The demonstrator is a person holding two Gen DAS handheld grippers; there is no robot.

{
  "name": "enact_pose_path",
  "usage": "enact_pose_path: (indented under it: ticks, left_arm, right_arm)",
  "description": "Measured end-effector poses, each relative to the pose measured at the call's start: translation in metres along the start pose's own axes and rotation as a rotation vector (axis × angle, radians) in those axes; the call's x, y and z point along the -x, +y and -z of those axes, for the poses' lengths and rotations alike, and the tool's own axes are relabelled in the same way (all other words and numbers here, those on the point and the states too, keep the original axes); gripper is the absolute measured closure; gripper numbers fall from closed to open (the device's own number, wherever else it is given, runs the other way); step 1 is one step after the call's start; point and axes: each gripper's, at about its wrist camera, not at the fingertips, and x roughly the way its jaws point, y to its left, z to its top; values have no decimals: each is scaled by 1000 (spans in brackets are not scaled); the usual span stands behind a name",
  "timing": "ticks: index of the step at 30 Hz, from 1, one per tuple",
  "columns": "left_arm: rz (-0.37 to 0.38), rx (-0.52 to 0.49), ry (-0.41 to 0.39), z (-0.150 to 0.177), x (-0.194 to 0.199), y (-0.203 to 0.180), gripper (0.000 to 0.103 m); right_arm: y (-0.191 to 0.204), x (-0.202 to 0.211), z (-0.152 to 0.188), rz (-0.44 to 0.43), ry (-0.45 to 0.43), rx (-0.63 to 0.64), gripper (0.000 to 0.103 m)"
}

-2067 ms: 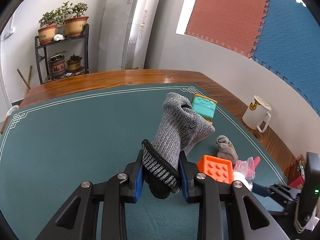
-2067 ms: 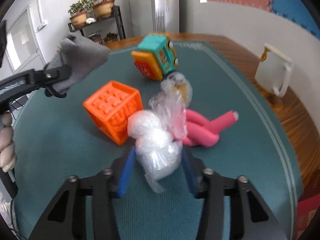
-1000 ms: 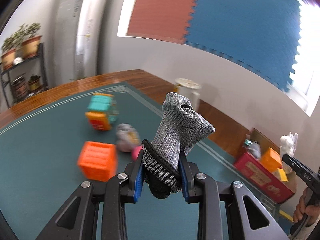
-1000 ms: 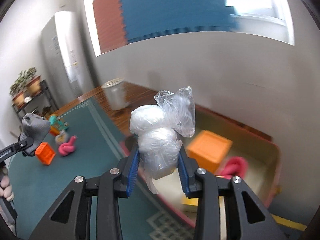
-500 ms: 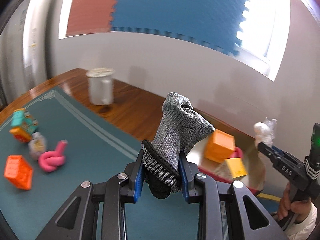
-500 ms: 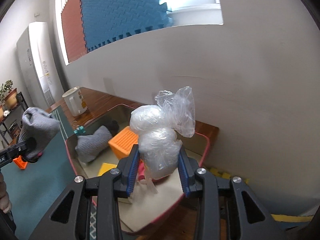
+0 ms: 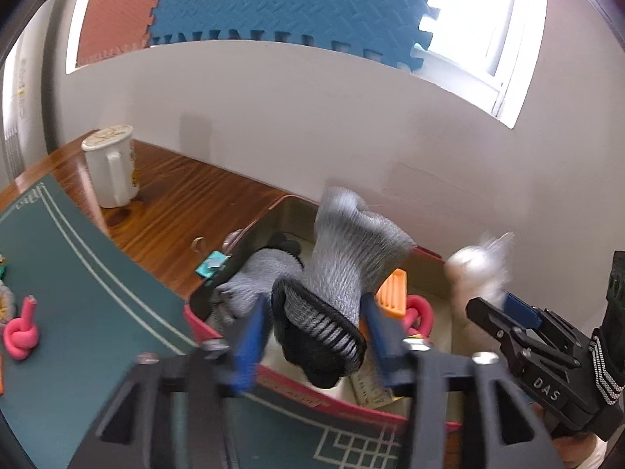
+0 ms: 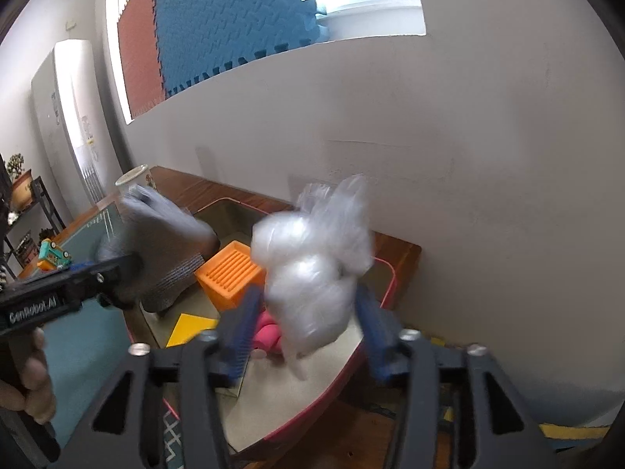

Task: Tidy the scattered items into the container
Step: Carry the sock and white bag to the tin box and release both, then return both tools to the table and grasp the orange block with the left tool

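1. The left hand-held gripper (image 7: 314, 312) has its two blue fingers spread wider than the cuff of the grey sock (image 7: 351, 258). A small gap shows at the left finger, so I judge that the sock is not pinched but only stands loose between them. The picture is blurred here, so this is not fully sure.
2. The sock's long axis runs up and away from the hand-held gripper, with the dark cuff low and the toe end high. The open red-rimmed container (image 7: 297, 387) lies directly below and in front of it, so the way for the sock is straight down.
3. The right hand-held gripper (image 8: 308, 301) is also spread. The clear plastic bag (image 8: 312, 273) sits between the fingers, and space shows on both sides of its lower part. It hangs over the far right part of the container (image 8: 340, 371), with the wall just behind.
4. Both hand-held grippers are over the container, the left one near its worktop side and the right one near its wall side. Neither needs to travel sideways, and the two loads are apart from each other.
5. Inside the container already lie another grey sock (image 7: 258, 273), an orange block (image 8: 230, 273), a pink knot (image 8: 267, 334) and a yellow piece (image 8: 187, 328).
6. On the green worktop (image 7: 78, 293), well apart from the container, a pink knotted toy (image 7: 21, 336) and a small toy car (image 8: 54, 256) still lie out. The tidying is therefore partly done, as I judge it.
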Motion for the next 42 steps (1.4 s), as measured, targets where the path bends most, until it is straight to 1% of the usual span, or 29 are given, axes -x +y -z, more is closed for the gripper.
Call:
enact_pose_path:
  ticks: [1, 4, 6, 12, 18, 23, 27, 30, 33, 38, 41, 42]
  left_arm:
    - [8, 6, -8, 1, 1, 1, 30]
    - [22, 23, -14, 0, 4, 5, 30]
    - [17, 37, -18, 0, 8, 11, 30]
    - [-13, 90, -29, 4, 23, 33, 30]
    - [-68, 121, -45, 13, 48, 58, 30]
    - [-138, 164, -67, 24, 73, 91, 30]
    - [-205, 227, -87, 36, 98, 128, 29]
    - [-265, 279, -103, 48, 118, 157, 29]
    - [-348, 309, -123, 60, 138, 183, 29]
    - [-437, 397, -145, 82, 170, 227, 29]
    - [-508, 431, -144, 89, 182, 247, 29]
    - [-521, 434, -144, 92, 184, 253, 29]
  right_arm:
    - [-1, 1, -1, 5, -8, -3, 34]
    - [-3, 1, -2, 9, -14, -16, 33]
    - [-3, 2, -2, 7, -15, -21, 33]
    - [12, 2, -2, -14, -15, -11, 33]
    - [39, 7, -4, -72, -29, 14, 33]
    - [72, 10, -5, -130, -40, 55, 33]
    - [103, 9, -1, -179, -30, 103, 33]
    - [127, 9, 3, -215, -21, 140, 33]
    - [146, 6, 7, -238, -6, 168, 33]
    - [177, -2, 15, -274, 28, 217, 32]
    - [196, -7, 20, -294, 48, 249, 32]
    - [201, -9, 21, -300, 53, 257, 32]
